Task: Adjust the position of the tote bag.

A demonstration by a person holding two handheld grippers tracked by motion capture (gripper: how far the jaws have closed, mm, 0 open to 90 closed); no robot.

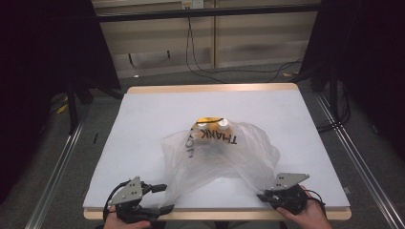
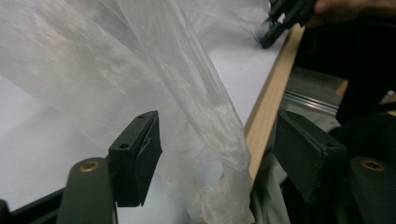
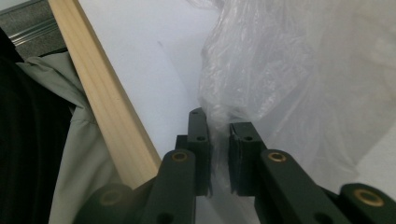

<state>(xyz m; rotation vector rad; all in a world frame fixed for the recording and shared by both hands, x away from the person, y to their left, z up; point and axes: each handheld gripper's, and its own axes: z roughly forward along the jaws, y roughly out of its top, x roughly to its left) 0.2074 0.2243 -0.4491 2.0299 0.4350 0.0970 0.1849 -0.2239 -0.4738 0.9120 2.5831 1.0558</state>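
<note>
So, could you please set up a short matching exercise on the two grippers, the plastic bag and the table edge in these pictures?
Things:
1. left gripper
2. right gripper
3. plastic bag
4. table edge

States:
A. pale bare wood
B. jaws wide apart, with a bag handle hanging between them
C. see-through, printed THANK, with white-capped things inside
D. jaws pinched on a fold of plastic

Pairs: 1-B, 2-D, 3-C, 4-A
</note>
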